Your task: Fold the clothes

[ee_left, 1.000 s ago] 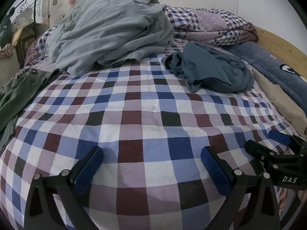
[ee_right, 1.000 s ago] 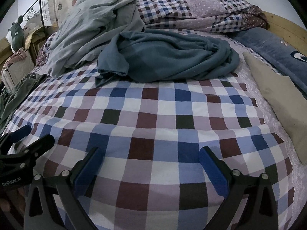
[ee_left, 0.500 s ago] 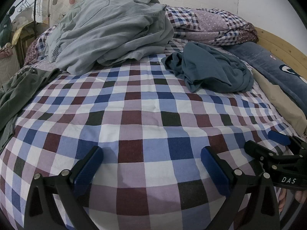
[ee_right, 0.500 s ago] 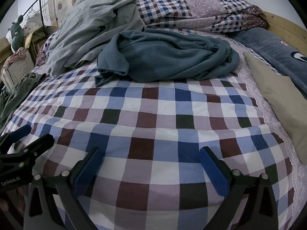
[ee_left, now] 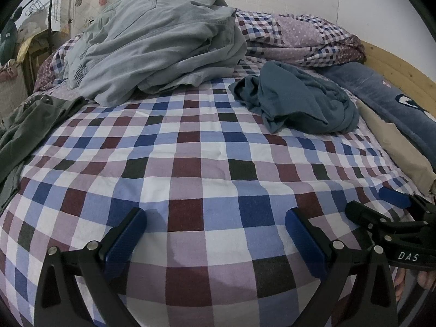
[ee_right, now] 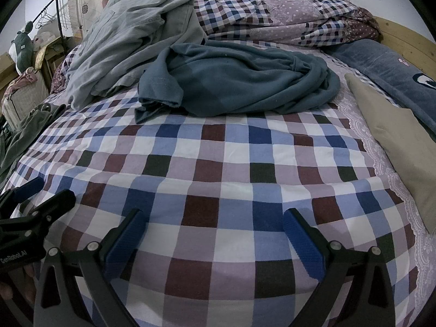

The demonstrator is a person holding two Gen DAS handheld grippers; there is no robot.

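What your two wrist views leave out

Your dark green garment (ee_left: 26, 133) runs off the left edge, so its shape stays unknown. The grey garment pile (ee_left: 152, 46) hides the bed behind it. The teal shirt (ee_right: 234, 81) is bunched, its far sleeve unseen. Items by the clothes rack (ee_right: 50, 17) are too small to identify.

checked bedsheet (ee_left: 190, 169), beige pillow (ee_right: 395, 141), wooden headboard (ee_right: 403, 35)

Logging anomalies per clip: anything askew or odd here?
Nothing damaged or spilled. The teal garment and the grey garment lie crumpled, unfolded, on the checked bedsheet; a green garment hangs off its edge.
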